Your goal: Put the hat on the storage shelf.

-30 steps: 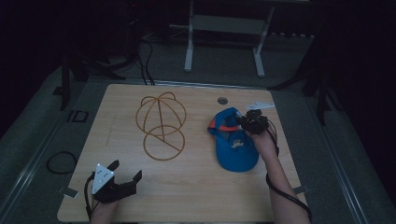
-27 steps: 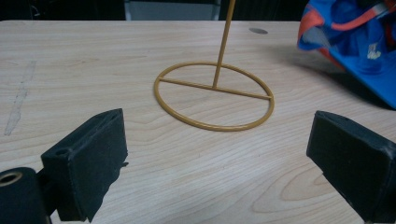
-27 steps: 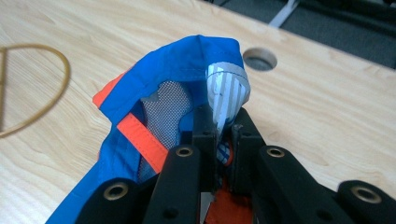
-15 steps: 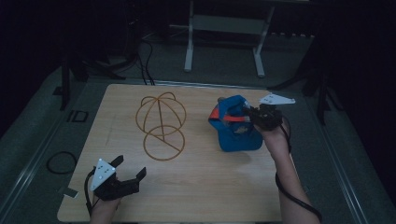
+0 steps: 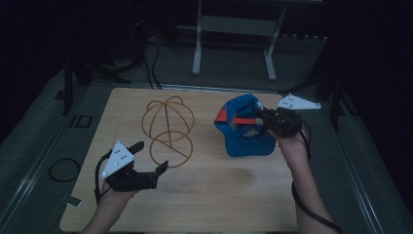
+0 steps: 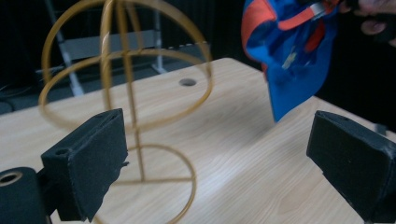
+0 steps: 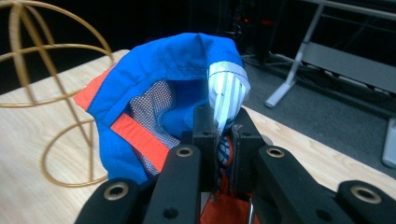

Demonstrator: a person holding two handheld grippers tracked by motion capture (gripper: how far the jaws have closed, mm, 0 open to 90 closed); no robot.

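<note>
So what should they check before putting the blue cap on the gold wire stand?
1. Right gripper shut on the blue cap: ok.
2. Cap lifted, its lower edge off the table: cannot tell.
3. Cap opening facing the gold wire hat stand: cannot tell.
4. Stand upright on the table: ok.
5. Left gripper open beside the stand's base ring, ready to steady it: ok.

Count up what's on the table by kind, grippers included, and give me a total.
Caps: 1, a blue cap held by the right gripper.
Wire stands: 1, a gold wire stand.
Grippers: 2, including the open left gripper.
Total: 4.
</note>
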